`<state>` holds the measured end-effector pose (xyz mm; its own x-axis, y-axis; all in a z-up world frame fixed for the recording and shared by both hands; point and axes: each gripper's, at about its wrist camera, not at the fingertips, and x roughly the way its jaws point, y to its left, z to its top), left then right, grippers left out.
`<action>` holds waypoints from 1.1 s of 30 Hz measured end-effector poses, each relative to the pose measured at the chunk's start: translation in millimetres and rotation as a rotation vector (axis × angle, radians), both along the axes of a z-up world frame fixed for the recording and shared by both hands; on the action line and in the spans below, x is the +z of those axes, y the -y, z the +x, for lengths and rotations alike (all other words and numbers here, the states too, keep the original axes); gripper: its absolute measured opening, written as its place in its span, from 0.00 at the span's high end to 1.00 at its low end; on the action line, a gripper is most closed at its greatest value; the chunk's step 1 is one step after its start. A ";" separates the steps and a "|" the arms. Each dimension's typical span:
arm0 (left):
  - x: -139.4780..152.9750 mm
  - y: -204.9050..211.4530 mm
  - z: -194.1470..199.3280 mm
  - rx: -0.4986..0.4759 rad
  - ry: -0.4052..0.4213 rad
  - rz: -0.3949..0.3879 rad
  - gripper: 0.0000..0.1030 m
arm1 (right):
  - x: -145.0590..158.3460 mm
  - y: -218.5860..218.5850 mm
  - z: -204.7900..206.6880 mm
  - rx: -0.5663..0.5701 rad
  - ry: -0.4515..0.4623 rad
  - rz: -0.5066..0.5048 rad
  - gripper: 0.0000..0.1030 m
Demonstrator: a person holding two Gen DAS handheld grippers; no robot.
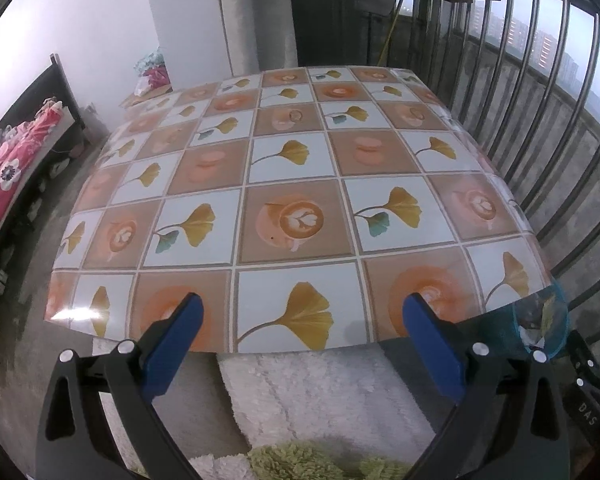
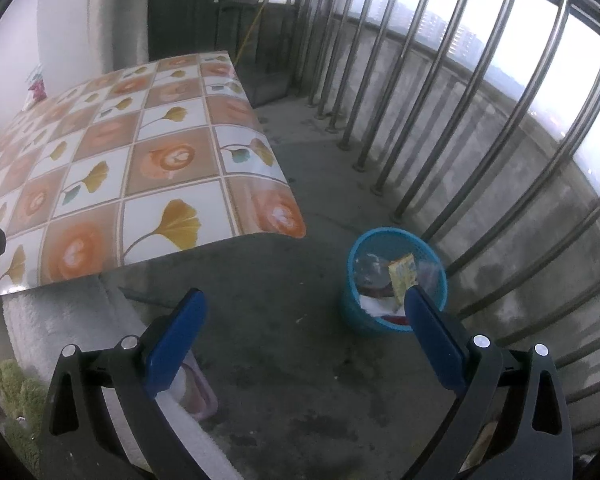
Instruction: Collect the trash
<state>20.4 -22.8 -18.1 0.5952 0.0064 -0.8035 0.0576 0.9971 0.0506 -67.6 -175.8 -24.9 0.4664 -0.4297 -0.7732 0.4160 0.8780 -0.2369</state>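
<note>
Both your tools, left tool point(image 1: 302, 326) and right tool point(image 2: 305, 322), are spread and empty; ahead-right, the light, crushable yellow wrapper point(image 2: 403, 280) in the blue bin point(image 2: 354, 308) wants an edge pinch.

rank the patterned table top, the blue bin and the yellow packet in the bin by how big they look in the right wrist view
1. Patterned table top, by far the largest.
2. Blue bin, much smaller, on the floor beside the railing.
3. Yellow packet, smallest, lying inside the bin.
No close calls here.
</note>
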 end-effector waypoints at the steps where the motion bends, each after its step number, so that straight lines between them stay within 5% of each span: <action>1: 0.0 1.0 -0.3 -0.003 -0.001 0.000 0.05 | 0.1 0.4 -0.3 -0.002 0.001 0.003 0.08; 33: -1.6 8.2 -2.5 -0.036 -0.013 0.006 0.05 | 5.4 11.4 -5.6 -0.035 0.018 -0.009 0.08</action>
